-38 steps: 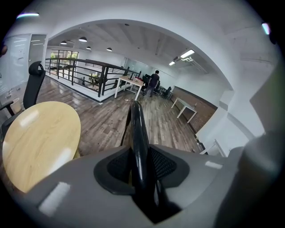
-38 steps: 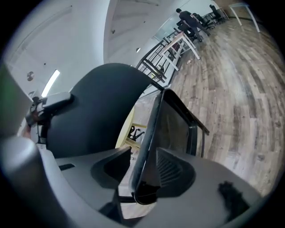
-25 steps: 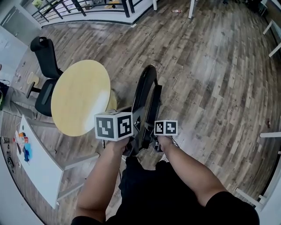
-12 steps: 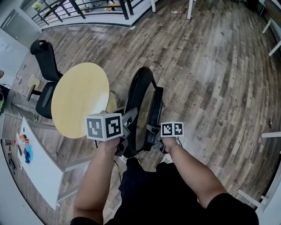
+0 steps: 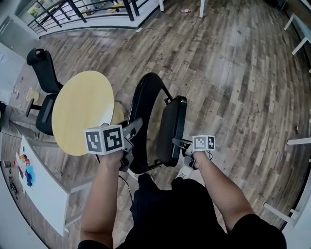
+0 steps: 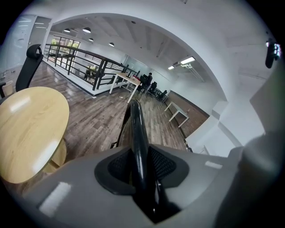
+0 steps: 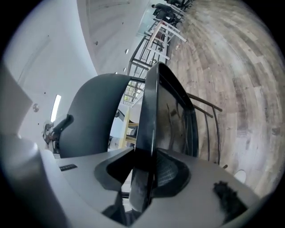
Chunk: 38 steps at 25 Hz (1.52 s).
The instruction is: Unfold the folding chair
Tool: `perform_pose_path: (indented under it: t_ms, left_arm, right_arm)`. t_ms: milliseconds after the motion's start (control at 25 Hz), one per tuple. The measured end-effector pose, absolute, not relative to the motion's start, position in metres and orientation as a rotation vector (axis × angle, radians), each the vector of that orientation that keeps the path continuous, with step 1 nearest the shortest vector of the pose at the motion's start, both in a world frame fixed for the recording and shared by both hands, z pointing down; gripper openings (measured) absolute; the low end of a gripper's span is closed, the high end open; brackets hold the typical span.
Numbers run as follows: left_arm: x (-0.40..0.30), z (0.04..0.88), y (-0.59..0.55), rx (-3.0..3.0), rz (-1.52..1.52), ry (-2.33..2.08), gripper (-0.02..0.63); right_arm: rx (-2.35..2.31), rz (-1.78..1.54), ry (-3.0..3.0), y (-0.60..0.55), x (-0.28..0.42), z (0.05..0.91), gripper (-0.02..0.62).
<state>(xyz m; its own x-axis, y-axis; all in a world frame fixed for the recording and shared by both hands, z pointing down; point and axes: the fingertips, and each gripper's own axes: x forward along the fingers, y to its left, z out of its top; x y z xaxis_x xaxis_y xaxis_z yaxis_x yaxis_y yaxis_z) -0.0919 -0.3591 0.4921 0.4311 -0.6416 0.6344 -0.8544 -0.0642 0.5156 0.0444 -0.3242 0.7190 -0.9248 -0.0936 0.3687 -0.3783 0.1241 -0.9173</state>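
The black folding chair stands on the wood floor in front of me, its looped back frame (image 5: 145, 97) and padded seat (image 5: 171, 125) spread apart. My left gripper (image 5: 131, 128) is shut on the back frame's tube (image 6: 136, 129), which runs straight up between the pads of the left gripper (image 6: 141, 171). My right gripper (image 5: 180, 144) has the seat's near edge (image 7: 151, 120) between its jaws. Those jaws are closing, and the pads of the right gripper (image 7: 144, 171) press on the seat panel.
A round yellow table (image 5: 81, 111) stands close on the left, with a black office chair (image 5: 43, 73) behind it. A white desk (image 5: 41, 189) lies at the lower left. A railing (image 5: 73, 9) runs along the far side. White table legs (image 5: 299, 29) show at the right.
My right gripper has moved right with the seat, which has swung away from the back frame, so the chair has opened. The left gripper has kept its hold, almost still.
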Motion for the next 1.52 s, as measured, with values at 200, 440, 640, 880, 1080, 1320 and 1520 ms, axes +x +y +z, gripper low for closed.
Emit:
perform_pose_path:
  t_ms: [200,440,640,880,1080,1320,1520]
  left_arm:
    - [-0.096,0.505,-0.357,1.780,0.246,-1.251,0.104]
    - [-0.098,0.519,-0.359,1.780,0.256,-1.253,0.104]
    - [-0.106,0.535,-0.355,1.772,0.256,-1.262,0.104]
    - [-0.118,0.553,-0.356,1.767,0.269,-1.266,0.104]
    - [-0.126,0.568,-0.353,1.759,0.261,-1.261,0.103]
    - [-0.138,0.582,-0.353,1.764,0.233,-1.239,0.103]
    - [-0.154,0.602,-0.351,1.755,0.324,-1.295,0.106]
  right_arm:
    - [0.596,1.929,-2.174,-0.330,0.093,0.738,0.159]
    - [0.663,1.909,-2.162,-0.334,0.135,0.766,0.167]
    - [0.652,1.921,-2.138,-0.333,0.162,0.787,0.167]
    - [0.654,1.986,-2.110,-0.335,0.191,0.810,0.169]
    - [0.603,2.043,-2.140,-0.332,0.209,0.825,0.169]
    - [0.563,2.083,-2.140,-0.334,0.228,0.846,0.172]
    - [0.478,2.034,-2.236,-0.337,0.244,0.862,0.172]
